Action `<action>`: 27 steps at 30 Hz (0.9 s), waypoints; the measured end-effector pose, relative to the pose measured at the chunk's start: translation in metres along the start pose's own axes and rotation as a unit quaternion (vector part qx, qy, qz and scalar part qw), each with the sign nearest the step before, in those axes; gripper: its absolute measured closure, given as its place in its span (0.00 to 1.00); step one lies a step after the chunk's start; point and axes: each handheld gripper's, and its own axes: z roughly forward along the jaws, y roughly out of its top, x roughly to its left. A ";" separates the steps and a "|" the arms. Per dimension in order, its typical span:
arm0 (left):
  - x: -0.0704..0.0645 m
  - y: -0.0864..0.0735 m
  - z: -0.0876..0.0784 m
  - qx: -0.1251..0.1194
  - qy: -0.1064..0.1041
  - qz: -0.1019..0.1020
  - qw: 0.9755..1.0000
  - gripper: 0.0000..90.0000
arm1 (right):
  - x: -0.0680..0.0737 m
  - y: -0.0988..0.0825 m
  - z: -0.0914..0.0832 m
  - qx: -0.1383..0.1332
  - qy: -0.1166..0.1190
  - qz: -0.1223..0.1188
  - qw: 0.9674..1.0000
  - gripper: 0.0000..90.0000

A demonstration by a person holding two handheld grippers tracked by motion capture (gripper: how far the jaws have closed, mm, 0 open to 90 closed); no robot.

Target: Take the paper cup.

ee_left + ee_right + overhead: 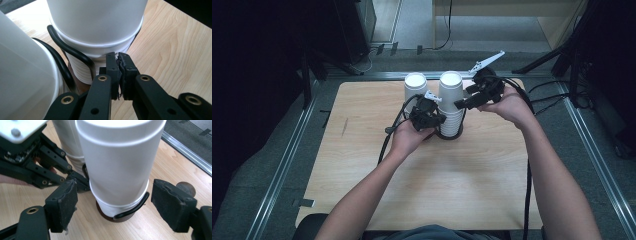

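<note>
Tool positions are read first: the right tool (113,207) is held with its jaws wide apart on either side of the nearer stack of white paper cups (451,102), and neither pad (62,205) is seen touching the cup wall, so nothing is gripped by it. The left tool (119,75) is shown with its jaws pressed together at the foot of that stack; whether anything thin is pinched between them cannot be told. Two stacks are stood upright near the far middle of the bench (377,165), the second stack (416,87) just beside the first, and both are seated in a black wire cup holder (67,50) on a dark round base (110,216). From this layout, the top cup appears already seated on the nearer stack and freed by the right tool, so the stacking step is judged done. Withdrawal of both tools is judged to remain, and possibly further cups, though no loose cups are seen on the bench.
</note>
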 end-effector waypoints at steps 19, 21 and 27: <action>-0.001 -0.001 0.001 -0.002 0.003 -0.002 1.000 0.96 | -0.003 0.031 0.013 0.006 -0.012 0.001 1.000 0.18; -0.001 -0.001 0.001 -0.002 0.004 0.001 1.000 0.96 | -0.002 0.034 0.016 0.008 -0.010 0.001 1.000 0.18; -0.001 -0.001 0.001 -0.002 0.004 0.001 1.000 0.96 | 0.004 0.044 0.023 0.012 -0.020 -0.007 1.000 0.17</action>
